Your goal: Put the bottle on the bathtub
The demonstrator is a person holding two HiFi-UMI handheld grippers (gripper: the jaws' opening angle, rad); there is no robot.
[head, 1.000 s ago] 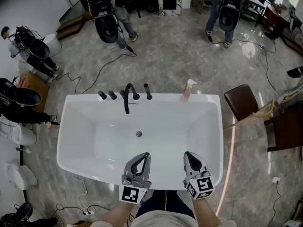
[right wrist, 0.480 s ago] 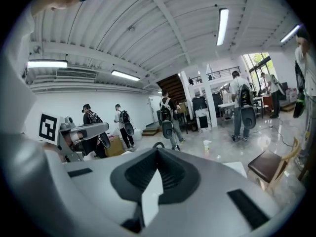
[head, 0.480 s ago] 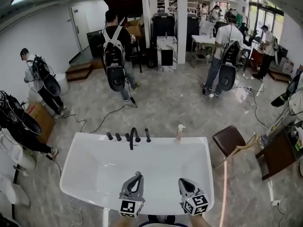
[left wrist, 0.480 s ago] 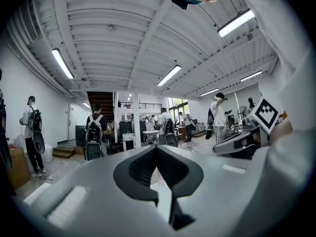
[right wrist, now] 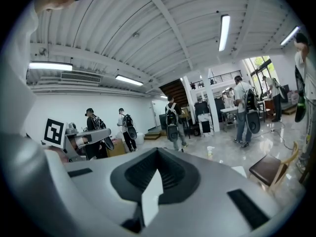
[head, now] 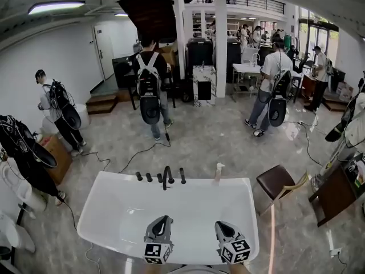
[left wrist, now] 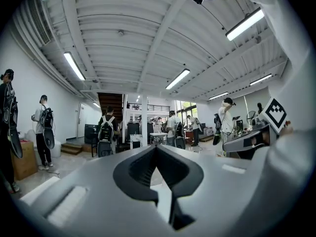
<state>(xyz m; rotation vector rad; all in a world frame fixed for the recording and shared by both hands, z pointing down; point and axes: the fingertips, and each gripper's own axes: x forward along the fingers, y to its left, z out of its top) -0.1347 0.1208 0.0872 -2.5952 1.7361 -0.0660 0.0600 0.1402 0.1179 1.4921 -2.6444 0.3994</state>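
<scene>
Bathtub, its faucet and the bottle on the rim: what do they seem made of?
Bathtub: glossy white, acrylic or enamel by its smooth sheen. Faucet: matte black, likely coated metal. Bottle: pale with a pump top, probably plastic; too small to be sure.

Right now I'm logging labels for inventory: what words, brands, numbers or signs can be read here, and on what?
No text here can be read.
The bottle on the bathtub rim: any label is too small to read.
The left tongs and right tongs: their marker cubes show square patterns only, no letters.
</scene>
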